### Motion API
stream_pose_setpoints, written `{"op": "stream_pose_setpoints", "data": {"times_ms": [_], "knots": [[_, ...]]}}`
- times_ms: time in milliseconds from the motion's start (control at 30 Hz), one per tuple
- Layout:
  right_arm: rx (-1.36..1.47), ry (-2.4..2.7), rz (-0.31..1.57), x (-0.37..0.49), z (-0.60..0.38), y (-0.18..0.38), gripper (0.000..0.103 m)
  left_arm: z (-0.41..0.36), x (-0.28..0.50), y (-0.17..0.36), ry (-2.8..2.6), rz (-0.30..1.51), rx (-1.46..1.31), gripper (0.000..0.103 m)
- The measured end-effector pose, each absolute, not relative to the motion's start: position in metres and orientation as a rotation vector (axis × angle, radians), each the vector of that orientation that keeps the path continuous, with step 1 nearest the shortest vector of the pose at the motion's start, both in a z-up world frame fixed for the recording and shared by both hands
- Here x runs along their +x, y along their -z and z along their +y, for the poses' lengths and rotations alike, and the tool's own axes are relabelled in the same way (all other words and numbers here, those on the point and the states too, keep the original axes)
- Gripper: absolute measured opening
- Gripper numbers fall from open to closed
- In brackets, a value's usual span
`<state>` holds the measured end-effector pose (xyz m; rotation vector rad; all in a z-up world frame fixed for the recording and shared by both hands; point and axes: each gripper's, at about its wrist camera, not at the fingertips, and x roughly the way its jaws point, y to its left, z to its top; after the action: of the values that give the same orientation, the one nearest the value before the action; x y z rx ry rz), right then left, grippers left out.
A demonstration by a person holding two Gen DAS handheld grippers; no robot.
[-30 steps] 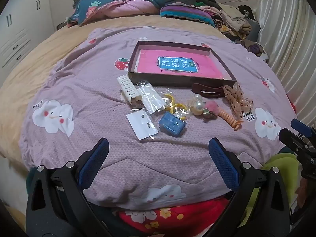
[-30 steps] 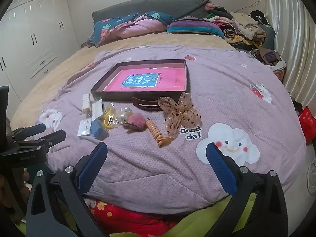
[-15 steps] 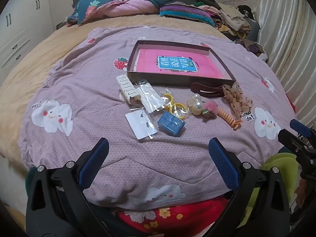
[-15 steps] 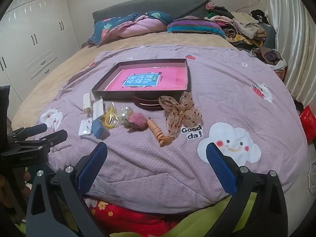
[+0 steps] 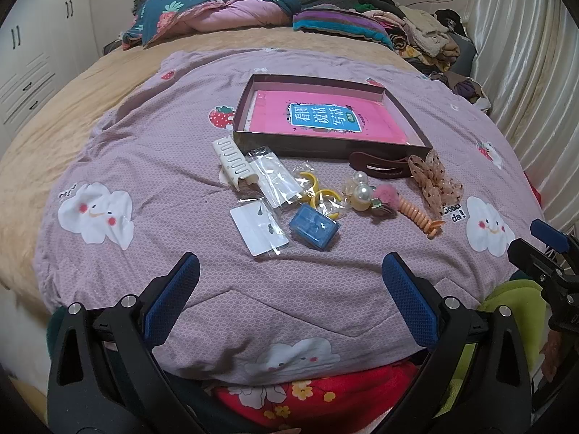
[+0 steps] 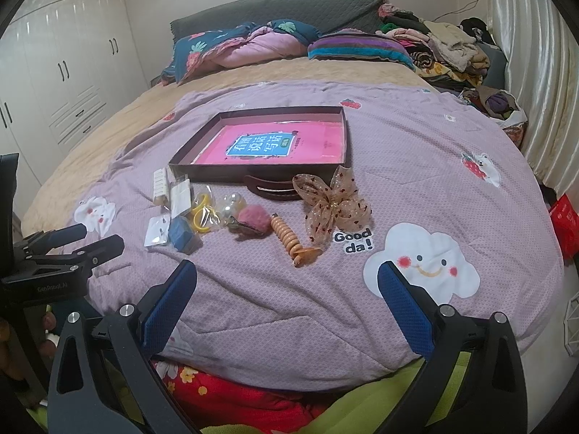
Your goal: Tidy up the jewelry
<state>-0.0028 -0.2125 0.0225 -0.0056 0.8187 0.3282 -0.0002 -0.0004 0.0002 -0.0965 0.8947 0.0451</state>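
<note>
A shallow brown tray [image 5: 327, 146] [image 6: 342, 126] with a pink book inside lies on the purple quilt. In front of it lie a cream hair clip [image 5: 234, 162], bagged earrings on a white card [image 5: 257, 229], a blue box [image 5: 314, 227] [image 6: 180, 233], yellow hoops [image 5: 320, 197], pearl clips [image 5: 360, 190], a pink pom clip [image 6: 249, 218], an orange spiral tie [image 6: 287, 240], a brown barrette [image 5: 378, 167] and a dotted bow [image 6: 331, 204]. My left gripper [image 5: 289, 300] is open and empty, short of the items. My right gripper [image 6: 287, 302] is open and empty, short of the spiral tie.
Pillows and folded bedding [image 5: 217, 11] lie at the head of the bed. A heap of clothes [image 6: 448, 50] sits at the far right by the curtain. White wardrobes [image 6: 61, 72] stand on the left. A red and green blanket [image 6: 253, 405] hangs at the near edge.
Both views have crept slightly closer to the quilt. The items have not moved. Both grippers stay open.
</note>
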Motion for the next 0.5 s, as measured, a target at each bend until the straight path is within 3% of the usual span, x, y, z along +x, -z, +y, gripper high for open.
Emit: {"op": "stream_pose_setpoints", "data": {"times_ms": [500], "knots": [[-0.005, -0.332, 0.816, -0.0027, -0.2120, -0.0233, 0.099, -0.0061, 0.0010, -0.0014, -0.042, 0.892, -0.097, 0.095]]}}
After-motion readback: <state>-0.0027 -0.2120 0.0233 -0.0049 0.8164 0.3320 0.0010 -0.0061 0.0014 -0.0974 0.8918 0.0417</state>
